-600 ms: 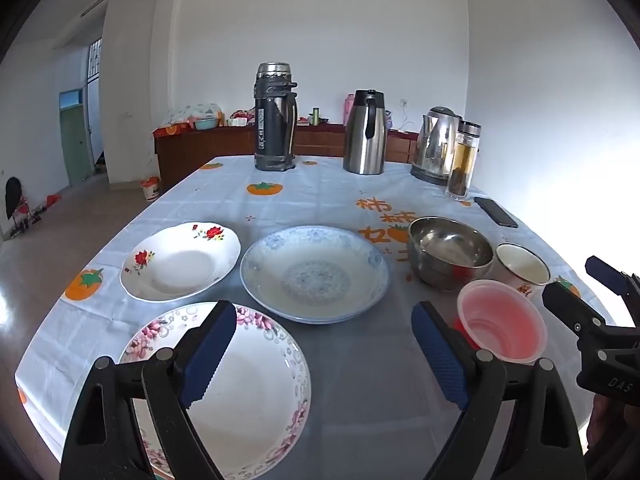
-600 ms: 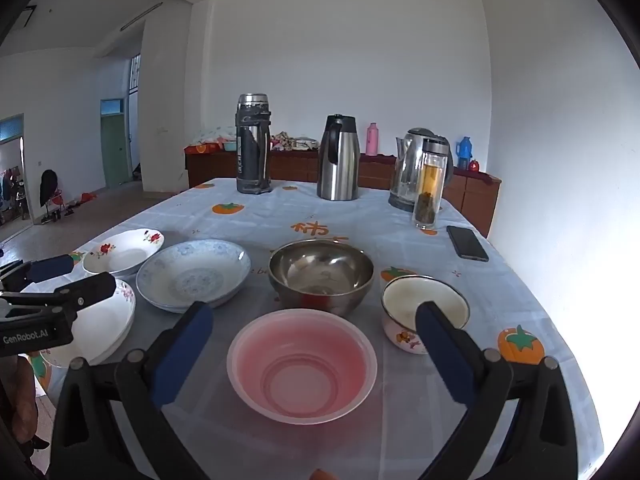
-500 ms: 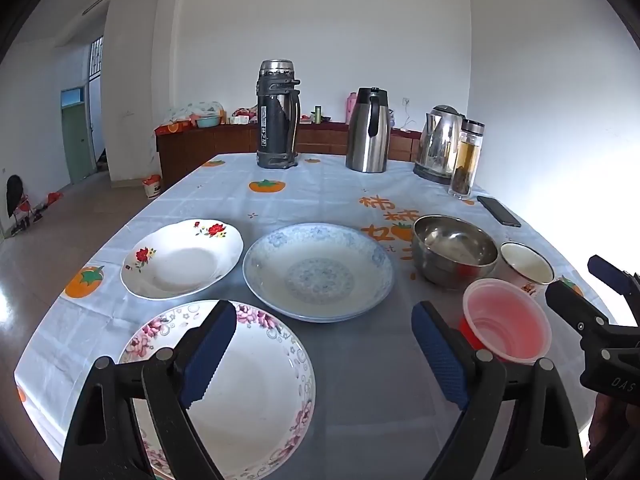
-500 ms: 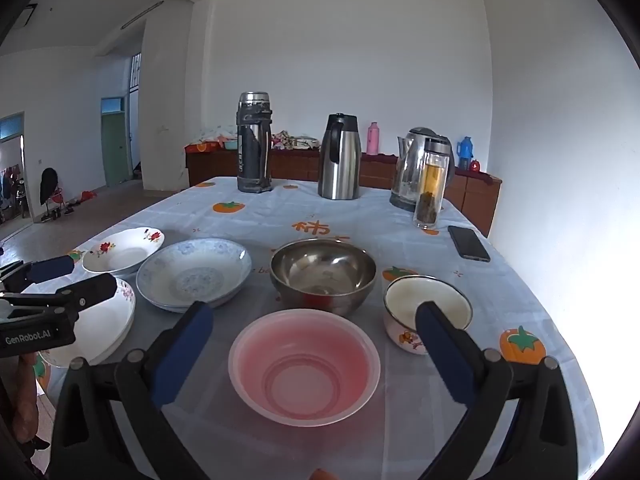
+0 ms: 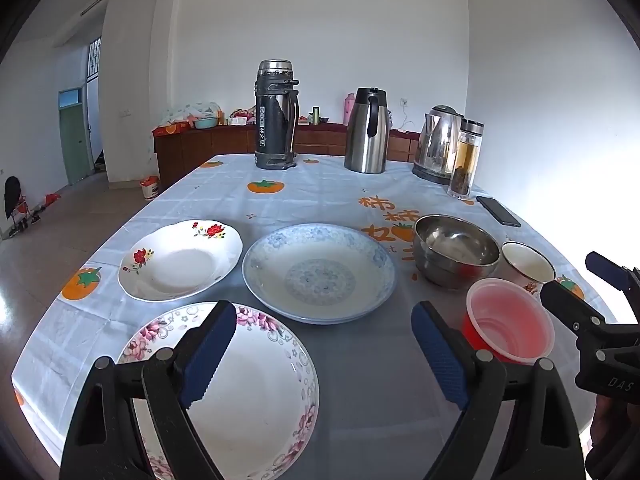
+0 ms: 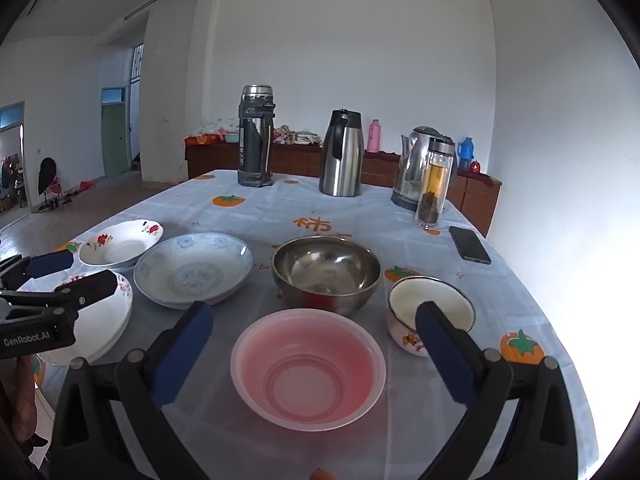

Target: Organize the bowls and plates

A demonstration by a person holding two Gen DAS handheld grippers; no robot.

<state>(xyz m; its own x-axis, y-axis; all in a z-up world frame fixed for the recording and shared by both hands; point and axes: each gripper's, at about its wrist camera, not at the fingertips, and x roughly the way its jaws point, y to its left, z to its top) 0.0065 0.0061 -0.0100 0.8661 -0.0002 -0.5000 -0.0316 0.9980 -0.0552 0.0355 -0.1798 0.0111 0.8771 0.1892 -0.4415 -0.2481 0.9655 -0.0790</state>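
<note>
My left gripper (image 5: 320, 348) is open and empty above the near table edge, over a pink-flowered plate (image 5: 248, 392). Beyond it lie a red-flowered white plate (image 5: 180, 264) and a blue-patterned plate (image 5: 320, 272). My right gripper (image 6: 314, 356) is open and empty, its jaws on either side of a pink plastic bowl (image 6: 308, 368) without touching it. Behind that bowl stand a steel bowl (image 6: 326, 272) and a small white enamel bowl (image 6: 430, 310). The pink bowl (image 5: 508, 320) and steel bowl (image 5: 456, 248) also show in the left wrist view.
At the far end of the table (image 5: 320, 196) stand a dark thermos (image 5: 276, 116), a steel jug (image 5: 368, 132), a kettle (image 5: 438, 144) and a glass tea bottle (image 5: 466, 160). A phone (image 6: 470, 244) lies at the right. The table edge runs close on the right.
Both grippers have shifted only slightly; the scene sits a little differently in both views. Nothing was taken hold of or let go.
</note>
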